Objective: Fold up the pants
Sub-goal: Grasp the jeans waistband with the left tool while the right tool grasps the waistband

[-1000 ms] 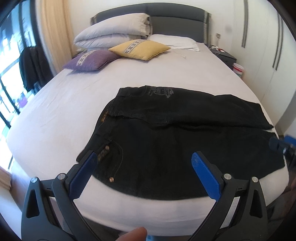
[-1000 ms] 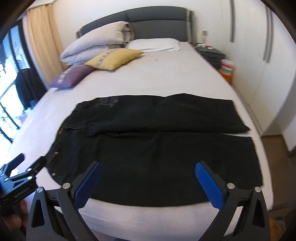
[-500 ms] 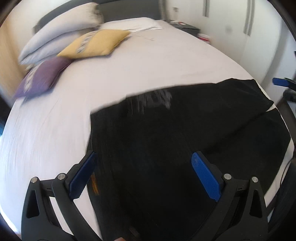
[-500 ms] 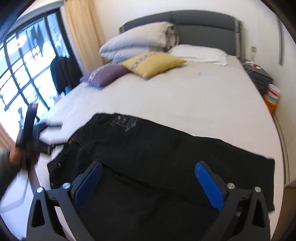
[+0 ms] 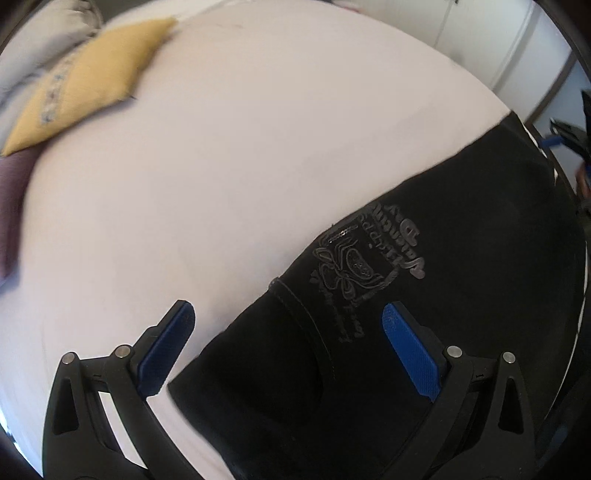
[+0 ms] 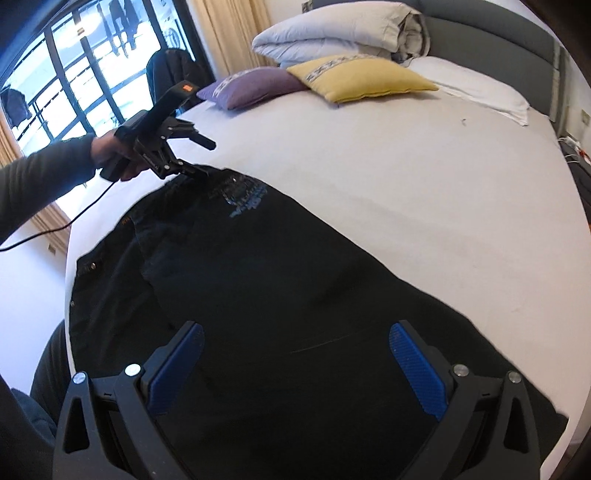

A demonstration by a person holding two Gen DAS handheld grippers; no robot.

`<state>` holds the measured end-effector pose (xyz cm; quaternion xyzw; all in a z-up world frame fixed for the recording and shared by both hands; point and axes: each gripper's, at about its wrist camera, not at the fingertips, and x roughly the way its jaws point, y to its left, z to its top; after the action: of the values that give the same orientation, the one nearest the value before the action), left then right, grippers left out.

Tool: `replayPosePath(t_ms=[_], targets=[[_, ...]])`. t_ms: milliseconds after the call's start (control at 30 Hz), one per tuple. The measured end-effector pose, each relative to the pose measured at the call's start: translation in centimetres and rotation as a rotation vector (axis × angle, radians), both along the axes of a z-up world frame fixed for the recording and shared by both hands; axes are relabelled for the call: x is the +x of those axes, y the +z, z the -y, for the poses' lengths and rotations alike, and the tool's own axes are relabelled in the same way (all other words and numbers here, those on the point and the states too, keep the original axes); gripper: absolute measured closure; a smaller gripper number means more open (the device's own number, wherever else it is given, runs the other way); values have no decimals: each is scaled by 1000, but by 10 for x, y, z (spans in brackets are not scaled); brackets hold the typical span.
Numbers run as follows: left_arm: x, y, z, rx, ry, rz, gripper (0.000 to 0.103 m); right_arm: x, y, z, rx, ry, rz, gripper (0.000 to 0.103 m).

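Black pants (image 6: 280, 288) lie flat on the white bed, waist to the left and legs to the right, with a printed logo (image 5: 365, 258) near the far waist corner. My left gripper (image 5: 286, 343) is open, just above that far waist corner. It also shows in the right wrist view (image 6: 195, 155), hovering at the waistband's far end. My right gripper (image 6: 295, 362) is open and empty, low over the far leg of the pants (image 5: 461, 295).
The white bed (image 6: 424, 177) stretches beyond the pants. A yellow cushion (image 6: 358, 77), a purple cushion (image 6: 255, 86) and stacked white pillows (image 6: 332, 33) lie by the grey headboard. A window (image 6: 74, 66) is at left, wardrobe doors (image 5: 517, 55) at right.
Both grippers have moved forward and down over the pants. The left has swung to the far waist corner, the right toward the far leg. Both stay open.
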<state>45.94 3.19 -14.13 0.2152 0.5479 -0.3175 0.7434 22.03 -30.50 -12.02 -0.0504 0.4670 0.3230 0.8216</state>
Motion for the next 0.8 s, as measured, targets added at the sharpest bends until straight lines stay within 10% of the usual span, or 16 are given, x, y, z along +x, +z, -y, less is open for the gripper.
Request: replayPosePath(t_ms=[267, 433, 800], targets=[[18, -41, -2, -17, -6, -136, 26, 31, -6, 12, 2, 13, -4, 0], [26, -39, -1, -80, 11, -190, 76, 41, -8, 8, -12, 19, 3, 0], [-40, -11, 28, -47, -25, 40, 97, 58, -14, 8, -95, 37, 60, 0]])
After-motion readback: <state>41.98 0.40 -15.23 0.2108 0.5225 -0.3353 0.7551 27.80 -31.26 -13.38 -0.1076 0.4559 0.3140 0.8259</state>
